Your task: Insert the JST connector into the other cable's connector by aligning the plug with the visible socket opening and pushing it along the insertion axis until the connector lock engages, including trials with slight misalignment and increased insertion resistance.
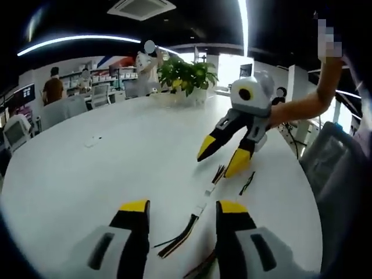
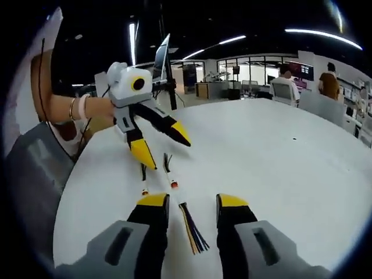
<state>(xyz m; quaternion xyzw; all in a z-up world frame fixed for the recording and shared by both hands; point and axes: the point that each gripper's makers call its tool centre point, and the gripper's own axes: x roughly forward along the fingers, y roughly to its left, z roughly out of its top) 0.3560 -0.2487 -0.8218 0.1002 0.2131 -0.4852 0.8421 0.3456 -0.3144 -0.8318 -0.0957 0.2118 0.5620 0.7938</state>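
In the left gripper view, a multicoloured cable lies on the white table between my left gripper's open jaws, its small white connector pointing away. Beyond it lie a second cable and a dark third one, just under the right gripper, which hovers open with nothing in it. In the right gripper view, a fan of coloured wires lies between my right gripper's open jaws. Two thin cables with pale connector tips lie below the open left gripper.
The round table's edge curves close on the right, with a grey chair beside it. A potted plant stands at the far side and a small pale object lies to the left. A person's forearm holds the left gripper.
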